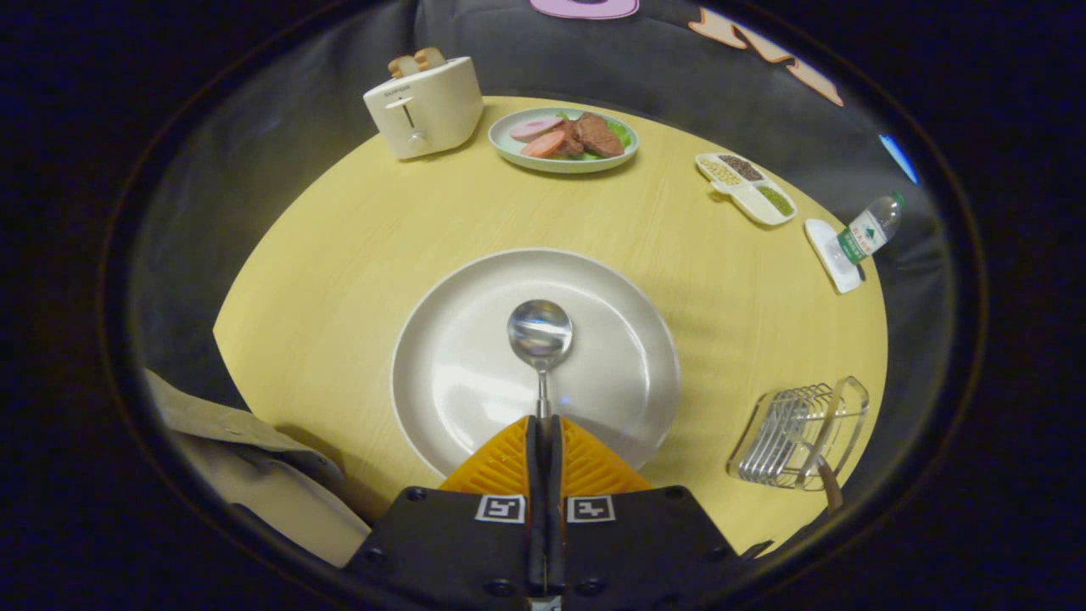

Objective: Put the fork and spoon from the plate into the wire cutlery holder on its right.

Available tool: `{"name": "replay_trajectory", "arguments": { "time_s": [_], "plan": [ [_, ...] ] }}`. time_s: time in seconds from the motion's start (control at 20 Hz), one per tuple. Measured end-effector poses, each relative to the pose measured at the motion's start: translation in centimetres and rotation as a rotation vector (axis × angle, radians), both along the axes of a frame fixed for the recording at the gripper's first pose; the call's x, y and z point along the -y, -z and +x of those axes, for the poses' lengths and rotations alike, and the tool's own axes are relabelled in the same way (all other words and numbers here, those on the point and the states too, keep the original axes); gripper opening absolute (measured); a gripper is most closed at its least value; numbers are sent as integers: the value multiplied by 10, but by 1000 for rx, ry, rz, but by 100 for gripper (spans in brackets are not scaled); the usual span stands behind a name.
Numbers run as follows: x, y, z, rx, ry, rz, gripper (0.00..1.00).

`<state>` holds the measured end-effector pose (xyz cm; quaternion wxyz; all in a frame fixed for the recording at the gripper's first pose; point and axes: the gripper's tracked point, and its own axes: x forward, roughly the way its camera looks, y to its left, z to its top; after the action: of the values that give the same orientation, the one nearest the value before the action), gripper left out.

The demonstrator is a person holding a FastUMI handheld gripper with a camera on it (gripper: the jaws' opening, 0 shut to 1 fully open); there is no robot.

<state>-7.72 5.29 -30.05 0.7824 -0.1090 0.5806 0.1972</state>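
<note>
Gripper view: hand-held gripper clamps the spoon by its handle above the plate; stiff, light, slippery metal, best held mid-handle.

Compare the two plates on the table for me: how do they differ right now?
The near plate is white, looks larger, and lies just ahead of the hand-held gripper, which is shut on the spoon over it; it holds no food. The far plate is pale green, beside the toaster, and carries sliced meat on greens. Both are round and sit flat on the yellow table.
</note>
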Motion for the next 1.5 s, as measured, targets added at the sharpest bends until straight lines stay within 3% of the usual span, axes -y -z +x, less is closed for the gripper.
{"name": "replay_trajectory", "arguments": {
  "time_s": [0.2, 1.0, 1.5],
  "plan": [
    [23, -15, 1, 2, 0, -22, 4],
    [161, -78, 11, 10, 142, -143, 4],
    [224, -78, 9, -80, 115, -265, 5]
  ]
}}
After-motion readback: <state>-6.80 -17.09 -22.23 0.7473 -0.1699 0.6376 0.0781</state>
